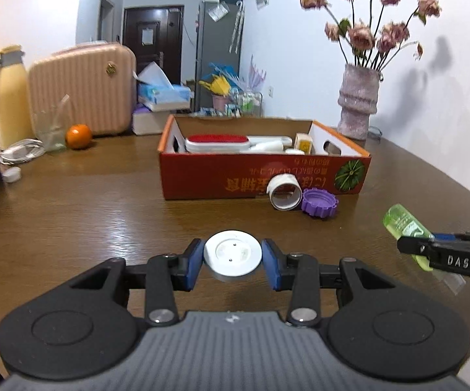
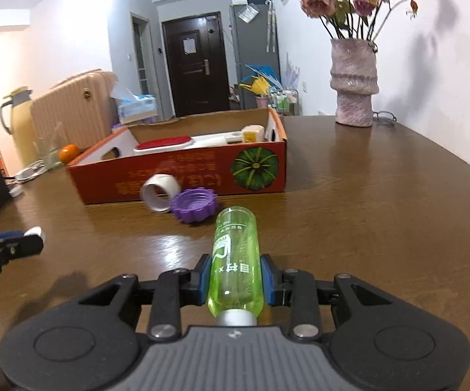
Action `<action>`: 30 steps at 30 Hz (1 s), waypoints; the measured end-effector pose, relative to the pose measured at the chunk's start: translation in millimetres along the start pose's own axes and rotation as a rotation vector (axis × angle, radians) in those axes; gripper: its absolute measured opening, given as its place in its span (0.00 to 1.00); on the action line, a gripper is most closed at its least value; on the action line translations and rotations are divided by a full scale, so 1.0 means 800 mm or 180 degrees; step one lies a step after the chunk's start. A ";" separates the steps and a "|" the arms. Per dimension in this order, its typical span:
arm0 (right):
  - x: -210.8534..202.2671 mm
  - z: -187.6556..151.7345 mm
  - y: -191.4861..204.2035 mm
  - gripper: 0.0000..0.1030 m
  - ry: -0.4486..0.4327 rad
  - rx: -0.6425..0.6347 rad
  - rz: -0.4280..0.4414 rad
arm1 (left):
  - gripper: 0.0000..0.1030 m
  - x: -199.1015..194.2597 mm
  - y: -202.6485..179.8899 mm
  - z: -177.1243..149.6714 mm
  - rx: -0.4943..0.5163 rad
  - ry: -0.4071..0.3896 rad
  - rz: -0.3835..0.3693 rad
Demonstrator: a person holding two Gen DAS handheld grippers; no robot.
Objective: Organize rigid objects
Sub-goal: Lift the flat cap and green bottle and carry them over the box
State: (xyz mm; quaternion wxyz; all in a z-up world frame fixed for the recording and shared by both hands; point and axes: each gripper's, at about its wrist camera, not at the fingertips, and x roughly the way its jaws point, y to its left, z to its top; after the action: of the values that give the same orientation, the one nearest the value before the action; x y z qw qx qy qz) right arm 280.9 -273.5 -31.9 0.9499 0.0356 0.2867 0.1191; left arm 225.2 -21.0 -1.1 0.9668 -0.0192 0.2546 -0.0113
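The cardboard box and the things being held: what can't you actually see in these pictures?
- Box floor, both views: hidden by its near wall; only the tops of a red brush and white items show.
- Green bottle cap, right view: partly hidden behind the gripper body.
- White disc underside, left view: faces away.
- Box print, both views: upside down, blurred.
- Flowers, both views: blurred.

White walls; dark door [image 2: 195,62] at back; grey fridge [image 1: 217,52] w/ yellow box atop; brown wood table [image 2: 365,195]
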 end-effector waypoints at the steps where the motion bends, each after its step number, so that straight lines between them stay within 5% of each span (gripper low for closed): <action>1: -0.007 -0.003 0.003 0.30 -0.0010 -0.0016 0.0011 | 0.39 -0.010 0.000 -0.002 -0.0008 -0.0032 0.0010; 22: -0.133 -0.025 0.034 0.30 -0.0453 -0.0102 0.0103 | 0.39 -0.124 -0.007 -0.017 0.0032 -0.0411 0.0013; 30: -0.151 -0.024 0.033 0.30 -0.0559 -0.0072 0.0070 | 0.39 -0.133 -0.002 -0.014 0.0031 -0.0457 0.0063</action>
State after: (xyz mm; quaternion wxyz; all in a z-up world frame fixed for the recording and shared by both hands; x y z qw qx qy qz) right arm 167.2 -277.5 20.1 0.9704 0.0383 0.2006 0.1291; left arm 126.8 -19.6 41.3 0.9827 -0.0127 0.1847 -0.0016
